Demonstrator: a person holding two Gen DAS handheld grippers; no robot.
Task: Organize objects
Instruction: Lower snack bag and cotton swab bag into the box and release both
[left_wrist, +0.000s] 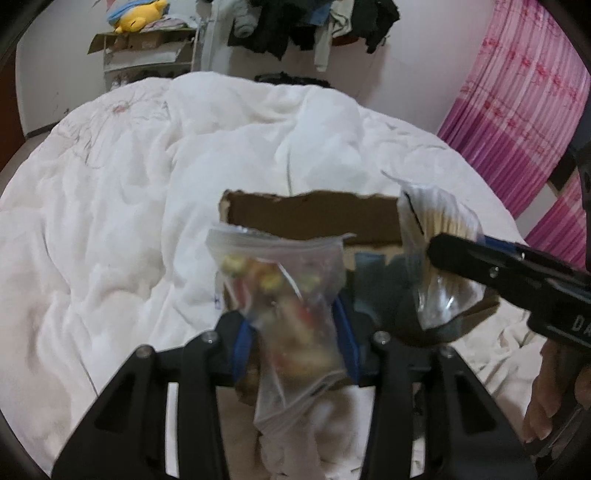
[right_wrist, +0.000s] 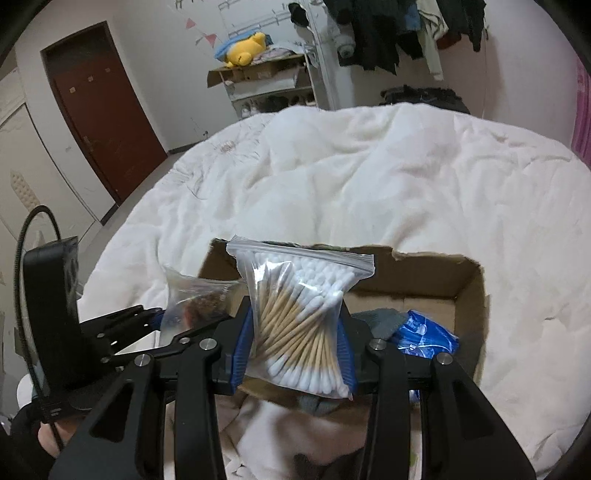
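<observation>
A clear zip bag of small colourful pieces (left_wrist: 288, 295) sits between the blue pads of my left gripper (left_wrist: 295, 350), which is shut on it just in front of the near wall of an open cardboard box (left_wrist: 314, 218). From the right wrist view the same bag (right_wrist: 199, 299) and the left gripper (right_wrist: 166, 321) are at the box's left end. My right gripper (right_wrist: 295, 347) is shut on a zip bag of wooden cotton swabs (right_wrist: 299, 314) above the box (right_wrist: 469, 295). That swab bag (left_wrist: 436, 218) hangs at the box's right side.
The box rests on a rumpled white duvet (right_wrist: 369, 177) and holds grey cloth (right_wrist: 376, 321) and a blue packet (right_wrist: 424, 332). Behind the bed are a shelf with a yellow plush toy (right_wrist: 245, 50), hanging clothes (right_wrist: 388, 33), a brown door (right_wrist: 99, 122) and a pink curtain (left_wrist: 517, 99).
</observation>
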